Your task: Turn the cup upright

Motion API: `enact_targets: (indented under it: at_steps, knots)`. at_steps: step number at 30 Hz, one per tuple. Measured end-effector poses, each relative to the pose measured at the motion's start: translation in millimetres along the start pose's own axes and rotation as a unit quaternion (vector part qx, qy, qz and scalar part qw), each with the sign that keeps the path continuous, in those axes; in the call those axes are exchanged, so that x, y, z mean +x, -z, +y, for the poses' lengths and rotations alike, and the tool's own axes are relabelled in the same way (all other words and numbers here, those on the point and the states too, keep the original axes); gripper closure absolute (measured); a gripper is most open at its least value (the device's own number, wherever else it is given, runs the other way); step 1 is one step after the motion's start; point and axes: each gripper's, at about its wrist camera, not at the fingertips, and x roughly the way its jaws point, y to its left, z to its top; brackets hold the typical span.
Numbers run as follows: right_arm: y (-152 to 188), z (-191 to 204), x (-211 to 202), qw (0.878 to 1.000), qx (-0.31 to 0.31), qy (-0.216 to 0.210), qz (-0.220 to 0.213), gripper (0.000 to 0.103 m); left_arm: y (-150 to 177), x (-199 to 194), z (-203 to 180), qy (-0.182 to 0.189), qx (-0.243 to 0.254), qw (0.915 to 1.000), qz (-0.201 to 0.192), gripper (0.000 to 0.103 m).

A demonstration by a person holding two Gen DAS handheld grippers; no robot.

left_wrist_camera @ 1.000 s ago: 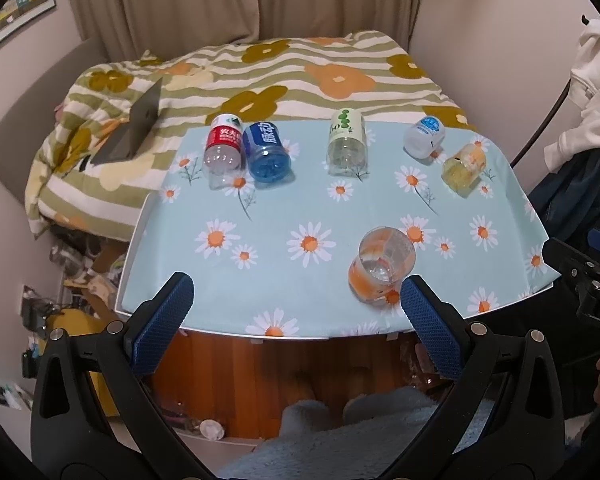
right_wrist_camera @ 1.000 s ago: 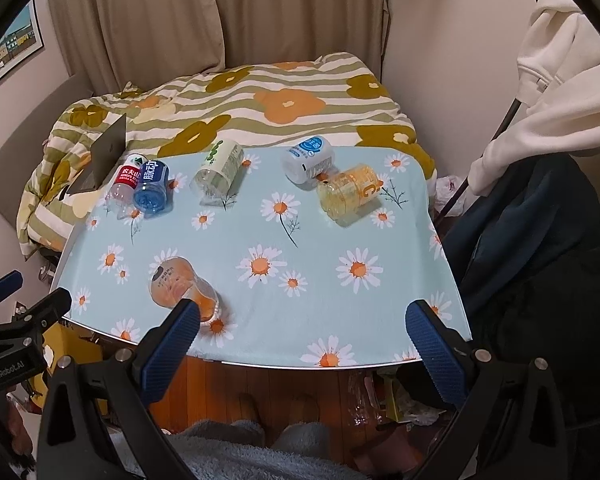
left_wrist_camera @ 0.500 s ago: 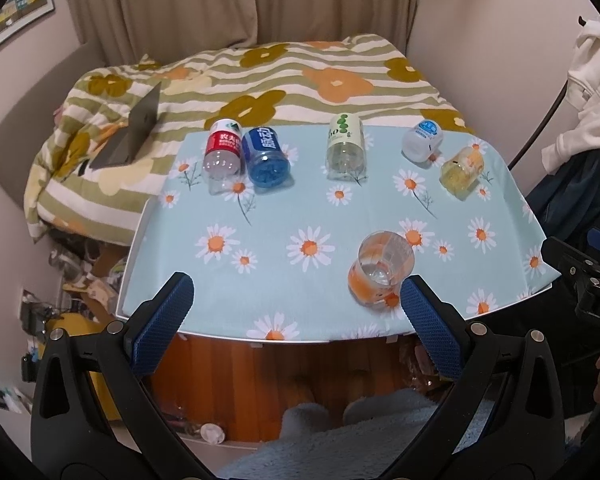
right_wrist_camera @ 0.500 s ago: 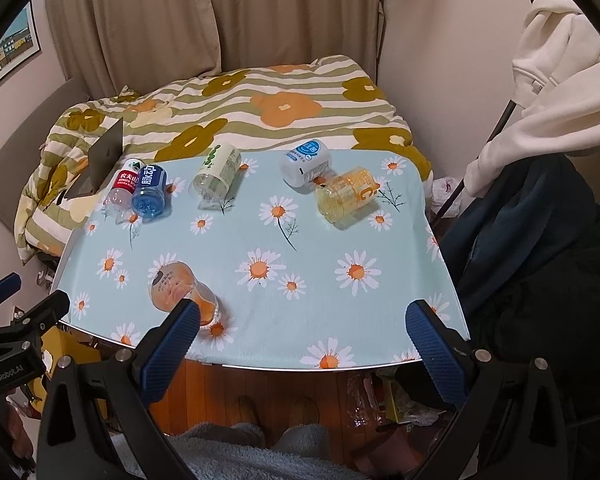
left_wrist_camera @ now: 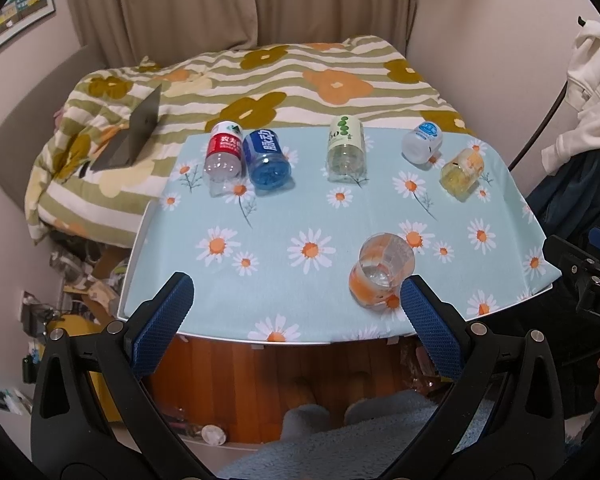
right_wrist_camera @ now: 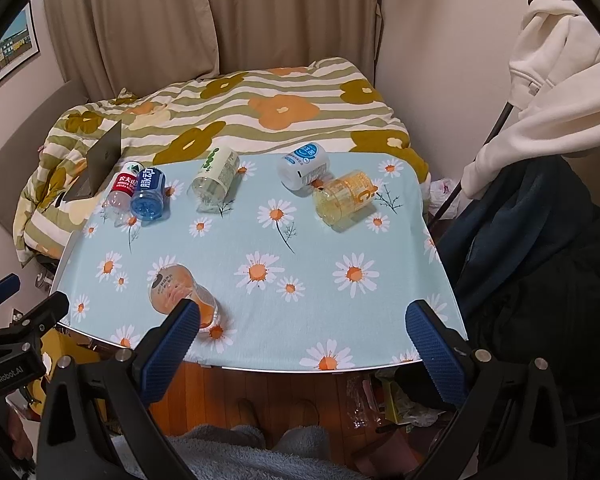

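Nearest the onlooker, both grippers hung just off the front edge of the bench (left_wrist_camera: pixel 220 332), each with its blue-padded fingers spread wide and gripping nothing. The left gripper (left_wrist_camera: pixel 296 312) and the right gripper (right_wrist_camera: pixel 304 328) sat side by side, neither touching anything.

Just beyond them, close to the front edge of the daisy-print cloth, lay the cup (left_wrist_camera: pixel 380 276), a clear tumbler with orange print, tipped on its side. Seen from the left wrist, it rested just ahead of the left gripper's right-hand finger, its round end facing the camera, so its long axis ran roughly away from the person. Seen from the right wrist, the same cup (right_wrist_camera: pixel 178 292) lay partly behind that gripper's left-hand finger. It sat between the two grippers, about equally near both, and either would have needed to shift sideways to straddle it.

Farther back, along the far edge, five more containers lay on their sides: a red-labelled bottle (left_wrist_camera: pixel 224 152), a blue bottle (left_wrist_camera: pixel 268 160), a green-dotted bottle (left_wrist_camera: pixel 346 148), a white bottle (left_wrist_camera: pixel 422 144) and a yellow jar (left_wrist_camera: pixel 462 172). Behind them a bed (left_wrist_camera: pixel 300 76) carried a flowered, striped quilt.
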Motion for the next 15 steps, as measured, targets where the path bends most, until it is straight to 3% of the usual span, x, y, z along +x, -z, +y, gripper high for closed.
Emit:
enact_targets:
  at_steps: [15]
  knots:
    - [-4.1,-1.4,-0.8,1.000,0.002,0.000,-0.001,0.000,-3.5,1.4,-0.3,-0.009,0.002,0.9999,-0.008,0.000]
